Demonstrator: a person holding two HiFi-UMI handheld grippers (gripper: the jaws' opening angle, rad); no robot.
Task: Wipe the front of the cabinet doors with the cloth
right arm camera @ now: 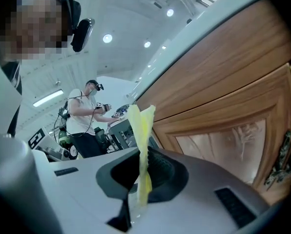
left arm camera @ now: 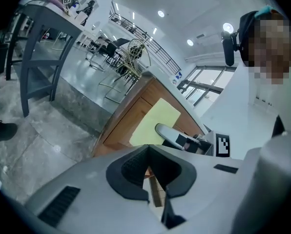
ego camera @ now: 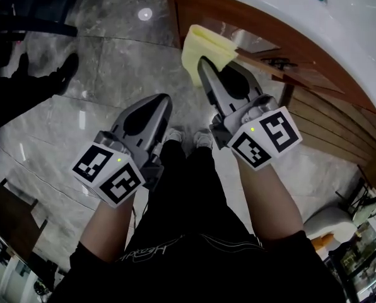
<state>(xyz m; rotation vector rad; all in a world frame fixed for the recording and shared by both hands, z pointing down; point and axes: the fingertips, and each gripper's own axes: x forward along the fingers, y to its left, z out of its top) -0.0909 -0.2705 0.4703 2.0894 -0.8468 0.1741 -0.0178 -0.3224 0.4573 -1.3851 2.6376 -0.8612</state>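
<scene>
We pinch yellow cloth (ego camera: 207,46) in right gripper (ego camera: 202,65), its flat turned to wooden cabinet door (right arm camera: 223,126) for wiping, contact unclear; left gripper (ego camera: 161,103), jaws together and empty, hangs back clear of stroke

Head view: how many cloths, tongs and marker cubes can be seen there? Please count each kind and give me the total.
Yellow cloth: 1
Tongs: 2, the left tongs shut on nothing, the right tongs shut on the yellow cloth
Marker cubes: 2
Total: 5
</scene>
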